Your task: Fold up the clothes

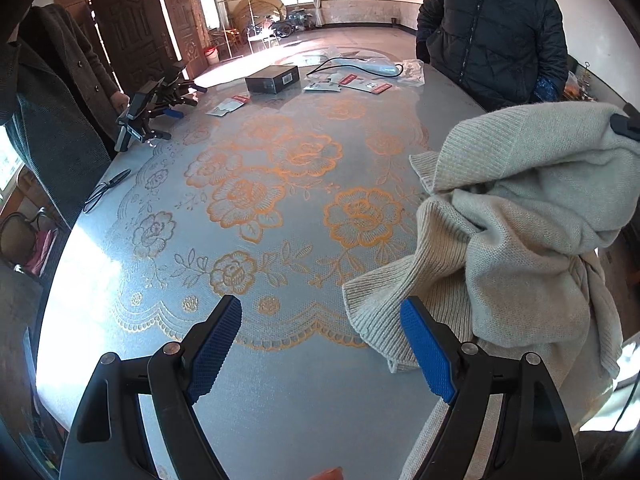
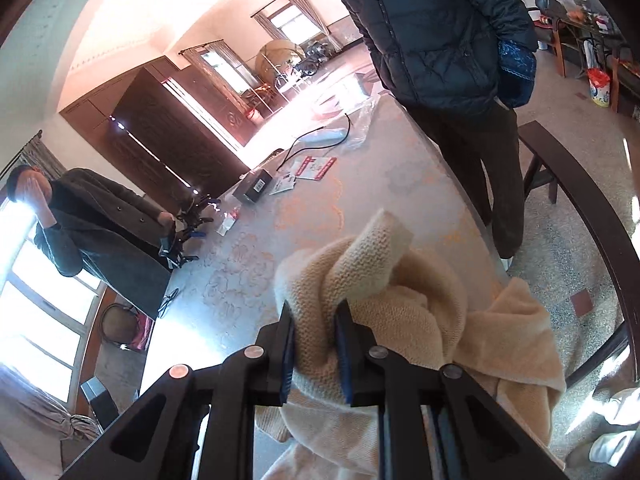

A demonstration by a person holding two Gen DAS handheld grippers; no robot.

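A cream knitted sweater [image 1: 520, 240] hangs bunched at the right of the left wrist view, lifted off the table [image 1: 280, 208] with a ribbed cuff trailing onto the cloth. A bit of my right gripper [image 1: 624, 124] shows at the top of the bunch. In the right wrist view my right gripper [image 2: 316, 320] is shut on a thick fold of the sweater [image 2: 360, 280], the knit squeezed between the blue pads. My left gripper [image 1: 320, 320] stands open low over the table, nothing between its fingers, its right pad [image 1: 426, 352] just beside the trailing cuff.
The table carries a floral plastic cloth. At its far end lie a black box [image 1: 273, 79], cards and a cable. Spare grippers [image 1: 156, 110] and scissors [image 1: 106, 190] lie at the left. A person in a dark puffer jacket [image 1: 492, 28] stands at the far right, another in a grey coat [image 1: 52, 112] at the left.
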